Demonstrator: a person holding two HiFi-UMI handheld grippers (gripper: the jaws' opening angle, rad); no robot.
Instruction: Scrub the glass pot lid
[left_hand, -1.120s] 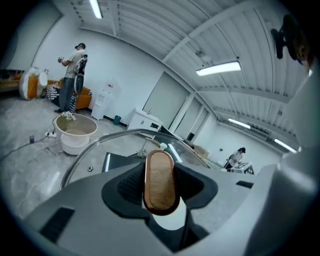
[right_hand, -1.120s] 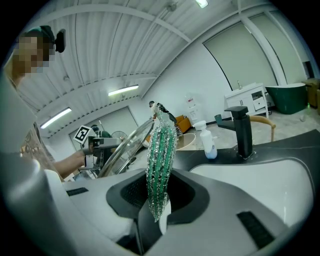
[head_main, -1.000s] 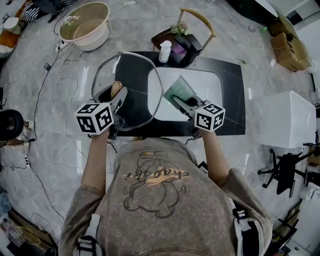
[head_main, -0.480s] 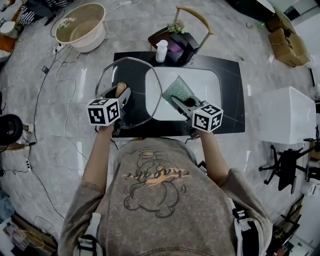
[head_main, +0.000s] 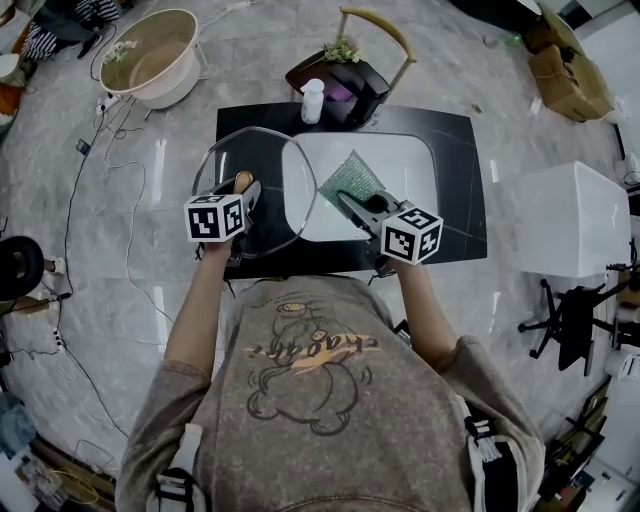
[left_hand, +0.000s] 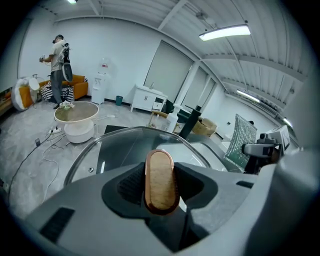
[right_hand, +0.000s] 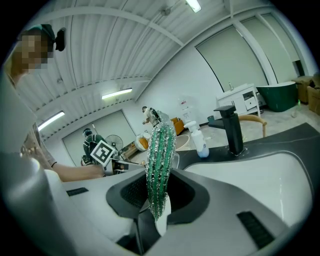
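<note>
The glass pot lid (head_main: 262, 196) stands on edge over the black counter's left part, its rim reaching over the white sink (head_main: 405, 160). My left gripper (head_main: 243, 192) is shut on the lid's oval wooden knob (left_hand: 160, 181), and the glass (left_hand: 125, 147) spreads out behind that knob. Just right of the lid, my right gripper (head_main: 350, 204) is shut on a green glittery scrub pad (head_main: 352, 178) held upright over the sink. In the right gripper view the pad (right_hand: 160, 160) stands between the jaws. A small gap separates pad and lid.
A black faucet (right_hand: 231, 127) and a white soap bottle (head_main: 313, 100) stand at the sink's back edge. A beige tub (head_main: 160, 55), cables and a wooden chair (head_main: 372, 45) are on the floor beyond. A white cabinet (head_main: 575, 225) stands to the right.
My left gripper has sunk with the lid and drifted right, toward the sink and the pad. The right gripper with the pad has barely moved.
</note>
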